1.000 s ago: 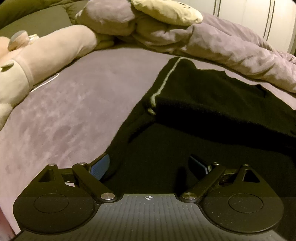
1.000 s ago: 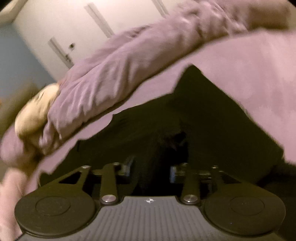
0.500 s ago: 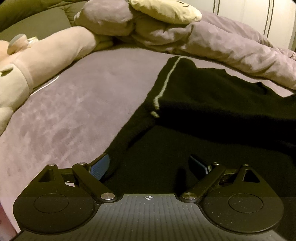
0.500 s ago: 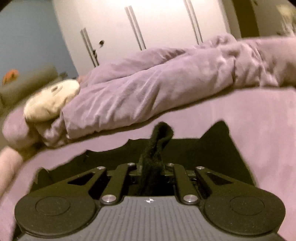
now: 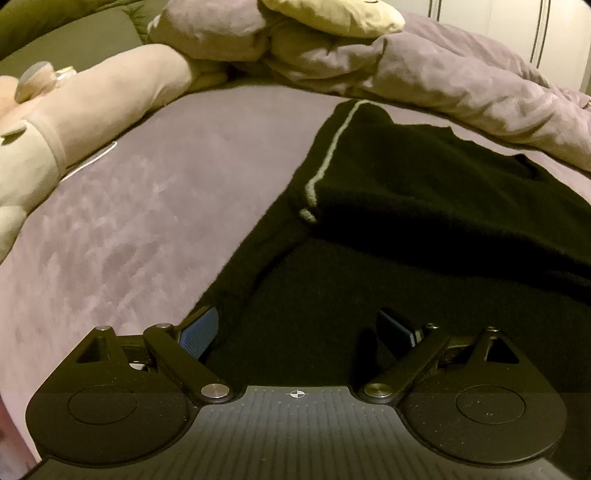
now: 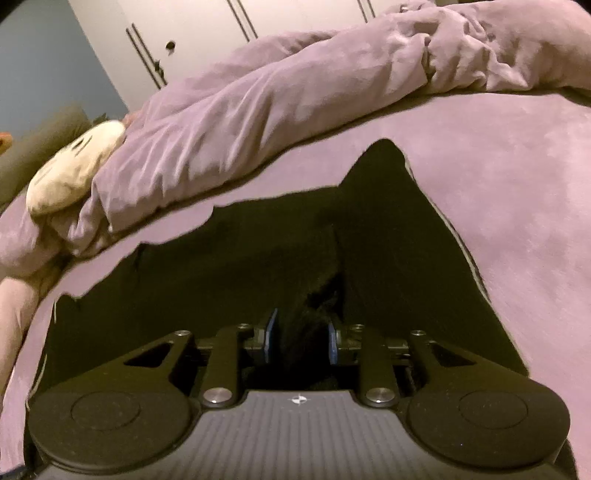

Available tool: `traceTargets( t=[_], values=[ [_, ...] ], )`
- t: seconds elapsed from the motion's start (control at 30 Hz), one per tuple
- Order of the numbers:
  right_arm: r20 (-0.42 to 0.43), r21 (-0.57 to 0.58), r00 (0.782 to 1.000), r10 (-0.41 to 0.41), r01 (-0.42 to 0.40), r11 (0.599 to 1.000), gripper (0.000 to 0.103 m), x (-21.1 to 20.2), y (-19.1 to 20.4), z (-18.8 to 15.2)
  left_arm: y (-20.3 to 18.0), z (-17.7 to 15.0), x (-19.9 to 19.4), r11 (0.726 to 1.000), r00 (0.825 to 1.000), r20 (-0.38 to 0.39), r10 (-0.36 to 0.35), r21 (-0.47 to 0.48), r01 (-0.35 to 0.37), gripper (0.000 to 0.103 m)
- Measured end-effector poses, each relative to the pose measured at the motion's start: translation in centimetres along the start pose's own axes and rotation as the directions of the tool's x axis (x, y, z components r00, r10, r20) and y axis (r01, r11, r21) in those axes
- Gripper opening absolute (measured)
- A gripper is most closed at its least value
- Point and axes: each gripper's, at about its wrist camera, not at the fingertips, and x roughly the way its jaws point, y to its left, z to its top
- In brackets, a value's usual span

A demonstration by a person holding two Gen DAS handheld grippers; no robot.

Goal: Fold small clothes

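1. Black knit is the only garment you have here: one black garment [image 5: 424, 221] spread flat on the mauve bed [image 5: 147, 221], with one pale stripe [image 5: 332, 147] running down its left side in the left wrist view.
2. You hold two grippers. Your left gripper [image 5: 301, 328] has its fingers [image 5: 201, 328] spread wide; the left pad sits at the garment's left edge and the right pad over the dark cloth, and neither presses on anything you can see.
3. Your right gripper [image 6: 301, 339] has its fingers [image 6: 271, 336] a narrow gap apart and opening. A raised fold of the black cloth [image 6: 317, 299] stands between the pads; they do not clearly press on it.
4. Count the rest: one rumpled mauve duvet [image 6: 277, 110] along the far side of the bed, one cream cushion [image 6: 70, 177] at its end, one long pink plush toy [image 5: 92, 107] by the left edge in the left view, and white wardrobe doors [image 6: 207, 33] behind.
5. Edges: the garment's far edge lies near the duvet but apart from it, with a strip of bare bed between. In the right view one corner [image 6: 384, 155] points away from you.
6. Open room: bare bed lies left of the garment up to the plush toy, and right of the garment in the right view.
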Motion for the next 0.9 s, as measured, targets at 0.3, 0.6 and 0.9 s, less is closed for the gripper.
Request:
traceTargets(
  t=[0.3, 0.6, 0.9],
  values=[
    [0.003, -0.117, 0.998, -0.07, 0.07, 0.991, 0.013, 0.7, 1.6, -0.9, 0.1, -0.3, -0.5, 0.999, 0.999, -0.034, -0.023, -0.023, 0.022, 0.096],
    [0.063, -0.291, 0.979, -0.195, 0.205, 0.935, 0.013, 1.3, 4.0, -2.1, 0.4, -0.5, -1.0, 1.0, 0.999, -0.039, -0.014, -0.022, 0.013, 0.096],
    [0.093, -0.323, 0.972, -0.215, 0.233, 0.917, 0.018, 1.6, 4.1, -2.3, 1.5, -1.3, -1.5, 0.999, 0.998, -0.057, -0.017, -0.028, 0.015, 0.096]
  ],
)
